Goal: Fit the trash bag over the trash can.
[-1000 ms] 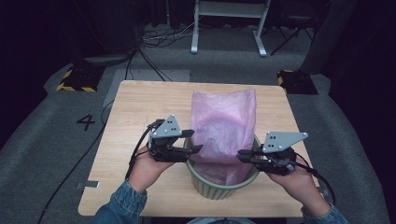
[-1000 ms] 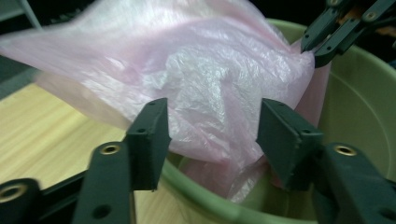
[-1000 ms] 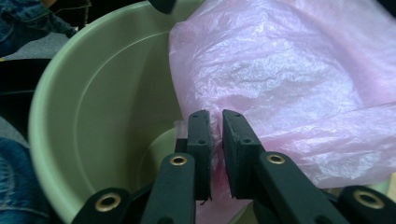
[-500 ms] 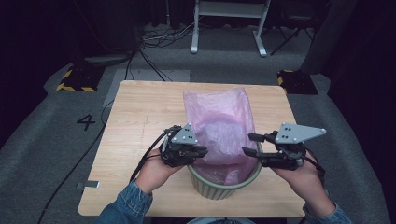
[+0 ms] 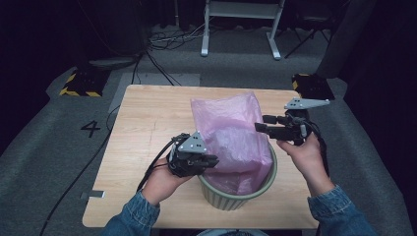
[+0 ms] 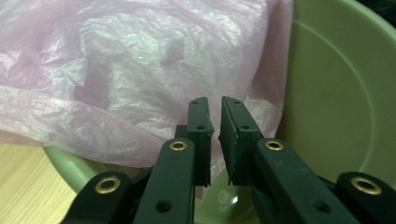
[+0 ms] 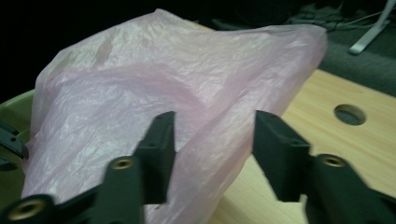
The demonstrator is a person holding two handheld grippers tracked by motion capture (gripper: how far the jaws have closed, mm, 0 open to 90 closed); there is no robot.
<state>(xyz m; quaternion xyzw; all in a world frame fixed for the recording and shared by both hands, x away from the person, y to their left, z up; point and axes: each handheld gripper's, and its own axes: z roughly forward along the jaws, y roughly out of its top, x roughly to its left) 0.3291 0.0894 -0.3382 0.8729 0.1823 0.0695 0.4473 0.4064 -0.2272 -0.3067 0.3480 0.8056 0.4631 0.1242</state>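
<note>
Pink plastic bag point(image 5: 231, 140) standing in green round bin point(image 5: 268, 179) near the front edge of wooden table point(image 5: 147, 123); lower part inside, upper part slumped back over the far rim onto the tabletop. Mouth not folded over the rim anywhere visible.

Left gripper point(image 5: 209, 161) at the bin's near-left rim, jaws almost closed with a slim gap; a fold of bag film point(image 6: 140, 93) lying at the left jaw, actual pinch impossible to confirm. Bin wall point(image 6: 336, 102) bare to the right of the jaws.

Right gripper point(image 5: 260, 124) raised beside the bag's upper right, jaws wide apart, holding nothing; film point(image 7: 187, 93) just ahead of the opening.

Likely lining the bin: insertion done; opening the mouth and cuffing it around the rim left.
</note>
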